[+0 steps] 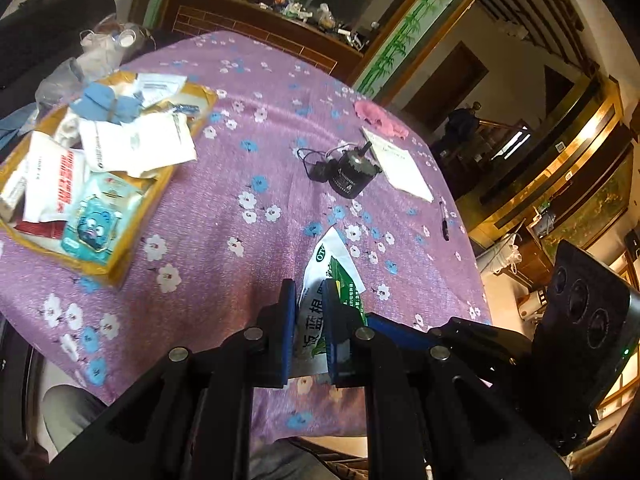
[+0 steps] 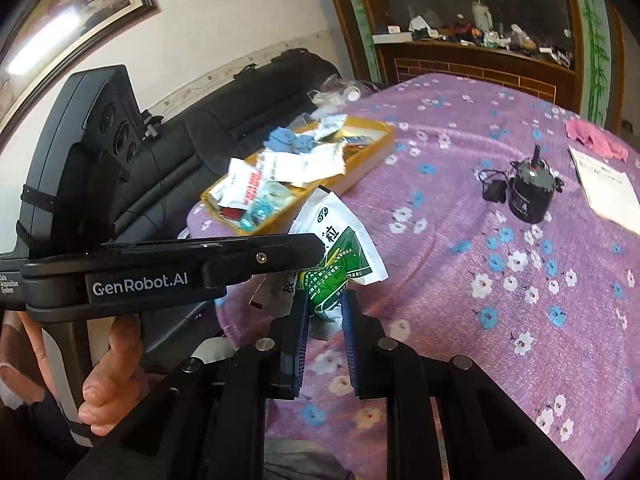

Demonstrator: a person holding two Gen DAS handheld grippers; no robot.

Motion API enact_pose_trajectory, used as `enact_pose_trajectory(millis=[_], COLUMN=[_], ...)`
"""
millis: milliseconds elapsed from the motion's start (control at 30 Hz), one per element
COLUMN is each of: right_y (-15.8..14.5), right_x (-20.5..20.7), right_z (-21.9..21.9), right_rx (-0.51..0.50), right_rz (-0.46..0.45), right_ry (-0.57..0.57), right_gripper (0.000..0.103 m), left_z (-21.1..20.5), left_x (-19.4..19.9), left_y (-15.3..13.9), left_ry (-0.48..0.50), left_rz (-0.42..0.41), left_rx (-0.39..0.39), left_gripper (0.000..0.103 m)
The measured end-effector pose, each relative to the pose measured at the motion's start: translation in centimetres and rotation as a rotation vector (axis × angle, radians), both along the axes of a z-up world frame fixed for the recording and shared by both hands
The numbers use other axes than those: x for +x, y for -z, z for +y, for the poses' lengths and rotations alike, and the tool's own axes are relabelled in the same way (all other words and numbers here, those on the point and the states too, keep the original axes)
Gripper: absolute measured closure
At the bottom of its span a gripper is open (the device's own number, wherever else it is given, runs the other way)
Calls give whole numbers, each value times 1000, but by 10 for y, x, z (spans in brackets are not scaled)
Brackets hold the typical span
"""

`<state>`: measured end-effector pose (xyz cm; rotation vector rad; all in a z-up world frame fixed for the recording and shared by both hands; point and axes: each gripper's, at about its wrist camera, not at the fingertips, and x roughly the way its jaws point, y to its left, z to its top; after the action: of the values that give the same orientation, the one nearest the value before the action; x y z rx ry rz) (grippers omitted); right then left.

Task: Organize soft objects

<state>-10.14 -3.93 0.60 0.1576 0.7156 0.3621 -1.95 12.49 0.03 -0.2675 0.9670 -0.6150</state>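
Sachet [image 1: 326,276] of crinkly white and green foil-like film, printed with dark characters, hangs above the near edge of the table, held by both grippers at once. The left gripper [image 1: 308,320] has its blue ribbed pads drawn narrow onto the white lower part, and the right gripper [image 2: 326,312] pinches the crumpled green end between its own blue pads, so the packet is bent between them.

A purple cloth [image 1: 224,200] with a fine woven grain and white and blue blossoms covers the table. On it lies a shallow yellow cardboard tray [image 1: 120,268] heaped with flat paper and plastic packets, among them a teal one with a cartoon face [image 1: 96,228] and a bunched blue fabric piece [image 1: 108,104]. Well apart from the tray stands a squat black cylinder [image 1: 350,174] with a thin shaft on top and a black cord; just beside it are a white paper sheet [image 1: 400,168] and a fuzzy pink cloth [image 1: 380,118].

Only the left wrist view shows a dark pen [image 1: 444,220] near the table's edge. Only the right wrist view shows the person's hand [image 2: 108,376] around the left gripper's handle, a black padded sofa [image 2: 224,128], and what may be a framed painting [image 2: 80,4].
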Motion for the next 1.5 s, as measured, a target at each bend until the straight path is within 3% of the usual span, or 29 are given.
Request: enact_pose_trajectory(millis=[500, 833, 1300, 1500], right_y=[-21, -27, -7, -9], right_x=[-25, -15, 60, 118], right_z=[9, 11, 52, 75], right_rx=[-17, 10, 23, 18], right_rz=[-54, -80, -11, -5], right_ry=[-19, -57, -135, -172], right_gripper=[87, 87, 87, 87], left_z=[11, 28, 76, 97], left_x=[-20, -12, 35, 76], left_y=[-20, -28, 5, 3], left_ry=[-32, -62, -152, -216], left_rz=[-67, -86, 16, 19], left_rx=[26, 25, -6, 7], left_gripper=[93, 93, 93, 93])
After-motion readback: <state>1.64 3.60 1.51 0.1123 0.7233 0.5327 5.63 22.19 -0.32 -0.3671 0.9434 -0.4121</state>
